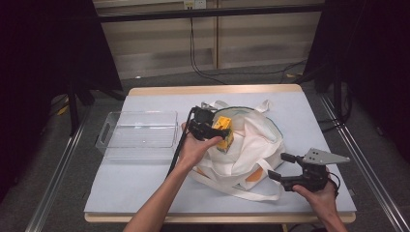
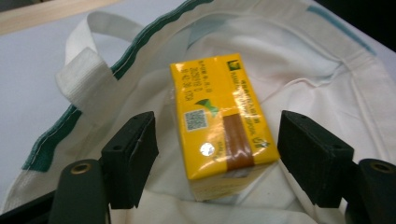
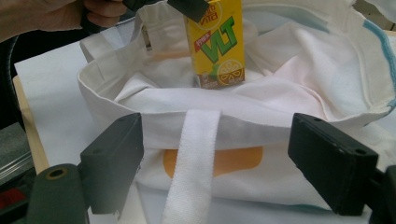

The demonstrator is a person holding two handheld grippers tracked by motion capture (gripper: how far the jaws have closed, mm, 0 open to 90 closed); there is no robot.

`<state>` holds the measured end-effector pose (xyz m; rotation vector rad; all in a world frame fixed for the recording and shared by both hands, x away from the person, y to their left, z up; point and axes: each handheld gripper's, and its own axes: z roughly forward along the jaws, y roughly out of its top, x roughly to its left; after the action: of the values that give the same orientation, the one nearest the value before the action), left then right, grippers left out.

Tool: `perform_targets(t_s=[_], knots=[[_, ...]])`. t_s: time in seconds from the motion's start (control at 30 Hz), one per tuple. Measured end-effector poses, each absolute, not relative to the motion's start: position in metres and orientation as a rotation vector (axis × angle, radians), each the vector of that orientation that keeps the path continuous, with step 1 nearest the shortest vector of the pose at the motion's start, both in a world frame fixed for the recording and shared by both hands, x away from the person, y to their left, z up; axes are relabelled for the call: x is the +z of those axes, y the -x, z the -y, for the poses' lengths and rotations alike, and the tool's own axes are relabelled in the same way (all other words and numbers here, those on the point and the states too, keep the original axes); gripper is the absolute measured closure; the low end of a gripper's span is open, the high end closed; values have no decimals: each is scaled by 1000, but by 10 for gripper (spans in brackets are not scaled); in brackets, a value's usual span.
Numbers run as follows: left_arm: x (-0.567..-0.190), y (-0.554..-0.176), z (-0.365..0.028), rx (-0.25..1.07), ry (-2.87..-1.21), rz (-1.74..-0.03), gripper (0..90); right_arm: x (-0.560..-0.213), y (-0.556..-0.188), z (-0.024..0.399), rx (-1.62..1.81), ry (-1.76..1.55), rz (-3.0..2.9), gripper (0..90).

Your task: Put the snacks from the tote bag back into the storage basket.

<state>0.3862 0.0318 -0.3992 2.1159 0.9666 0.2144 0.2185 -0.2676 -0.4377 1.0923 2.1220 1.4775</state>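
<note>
A yellow lemon-tea carton [image 2: 219,121] stands upright inside a white cloth tote bag [image 1: 251,145] with green trim. My left gripper [image 2: 217,154] straddles the carton's top with its jaws open; a narrow gap shows on each side of the carton [image 1: 223,131]. In the right gripper view the carton [image 3: 217,46] stands in the bag's mouth with the left gripper's pads [image 3: 189,7] at its top. My right gripper [image 3: 215,163] is open at the bag's near side, facing its rim and a white strap [image 3: 196,158] without touching them. In the high view it [image 1: 283,171] sits by the bag's front right corner.
An empty clear plastic tray [image 1: 138,133] lies left of the bag on the pale blue table cover [image 1: 135,183]. The bag's loose straps [image 1: 241,192] trail toward the front edge. Black frame posts stand beside the table.
</note>
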Motion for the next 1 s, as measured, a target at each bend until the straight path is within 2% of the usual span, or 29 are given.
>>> perform_targets(t_s=[0.27,0.4,0.5,0.87,1.0], knots=[[-405,-389,-26,206,-2132,-978,344,-437,-217,269,1483,-1099,-2113,182],[-406,-389,-26,203,-2149,-950,455,-437,-217,269,1486,-1099,-2111,182],[-405,-390,-28,207,-2167,-931,484,-438,-217,269,1486,-1102,-2112,182],[-398,-388,-34,195,-2173,-846,496,-438,-217,269,1483,-1109,-2109,179],[-395,-387,-40,173,-2128,-833,497,-439,-216,268,1492,-1100,-2118,169]])
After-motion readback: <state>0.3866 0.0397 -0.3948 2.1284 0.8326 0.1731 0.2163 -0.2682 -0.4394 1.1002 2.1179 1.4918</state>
